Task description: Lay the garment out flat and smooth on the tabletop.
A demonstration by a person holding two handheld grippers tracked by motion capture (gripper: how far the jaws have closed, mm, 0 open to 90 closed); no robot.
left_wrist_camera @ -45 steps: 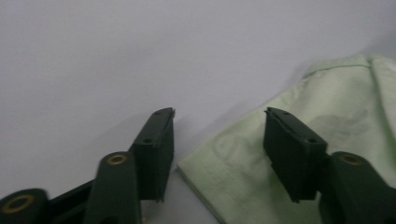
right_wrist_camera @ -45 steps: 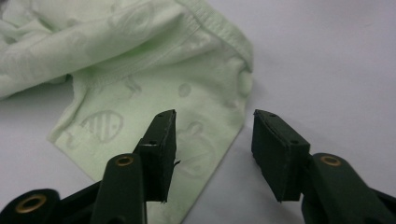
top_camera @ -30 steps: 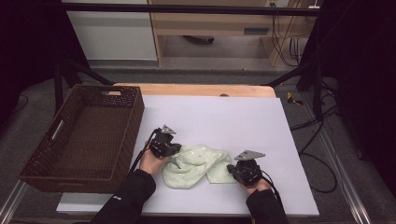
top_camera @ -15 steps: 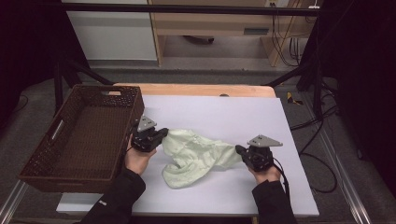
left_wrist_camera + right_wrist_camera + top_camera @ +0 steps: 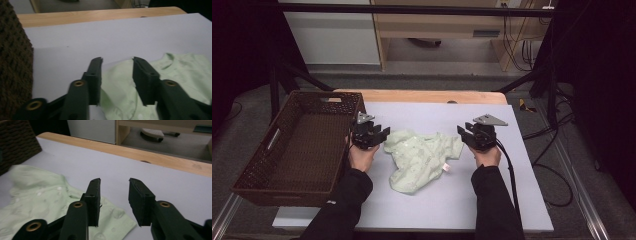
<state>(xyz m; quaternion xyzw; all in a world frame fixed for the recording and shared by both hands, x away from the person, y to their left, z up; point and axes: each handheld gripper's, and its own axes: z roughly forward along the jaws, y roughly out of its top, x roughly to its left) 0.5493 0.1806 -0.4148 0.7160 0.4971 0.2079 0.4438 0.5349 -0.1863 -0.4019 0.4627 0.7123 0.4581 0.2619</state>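
My left tool [image 5: 371, 134] and right tool [image 5: 475, 135] had just opened, flanking the pale green shirt [image 5: 422, 157] lying released on the table [image 5: 492, 200].

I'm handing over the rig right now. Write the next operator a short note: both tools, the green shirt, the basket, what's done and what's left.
Left tool: jaws apart, just opened, nothing gripped; it sits at the shirt's left edge, beside the basket.
Right tool: jaws apart, just opened, nothing gripped; it sits off the shirt's right sleeve.
Green shirt: released, lying partly spread on the grey mat between the tools, lower part rumpled, small tag showing near the right side.
Wicker basket: on the left, nothing visible inside.
Done: shirt pulled out sideways and let go.
Left: probably smoothing, folding and putting it in the basket; the intent is a guess.
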